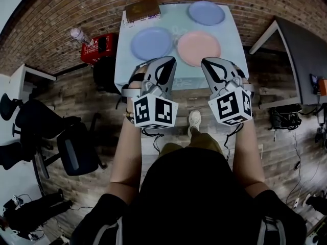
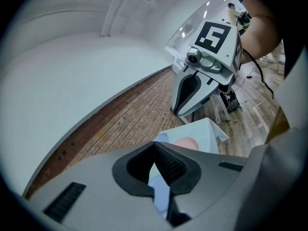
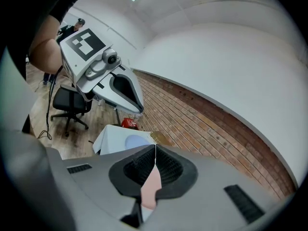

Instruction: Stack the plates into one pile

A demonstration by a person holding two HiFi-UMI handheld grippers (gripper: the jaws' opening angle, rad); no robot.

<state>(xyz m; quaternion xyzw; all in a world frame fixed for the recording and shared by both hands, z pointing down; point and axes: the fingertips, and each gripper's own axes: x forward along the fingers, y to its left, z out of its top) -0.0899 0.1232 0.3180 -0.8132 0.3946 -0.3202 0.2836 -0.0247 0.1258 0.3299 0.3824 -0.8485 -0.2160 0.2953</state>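
Observation:
Three plates lie apart on the pale table [image 1: 232,34]: a blue plate [image 1: 151,43] at the near left, a pink plate [image 1: 199,48] at the near right and a second blue plate [image 1: 206,13] at the far right. My left gripper [image 1: 167,61] hangs over the table's near edge, just short of the near blue plate, shut and empty. My right gripper [image 1: 209,62] is beside it in front of the pink plate, also shut on nothing. In the left gripper view the closed jaws [image 2: 155,144] point at the pink plate [image 2: 186,142]. The right gripper view shows its jaws [image 3: 155,146] closed, with the blue plate [image 3: 136,141] beyond.
A brown box [image 1: 142,9] sits at the table's far left corner. A red case [image 1: 98,48] stands on the floor to the left, against the brick wall. Black office chairs [image 1: 76,147] stand at the left, a dark desk [image 1: 306,50] at the right.

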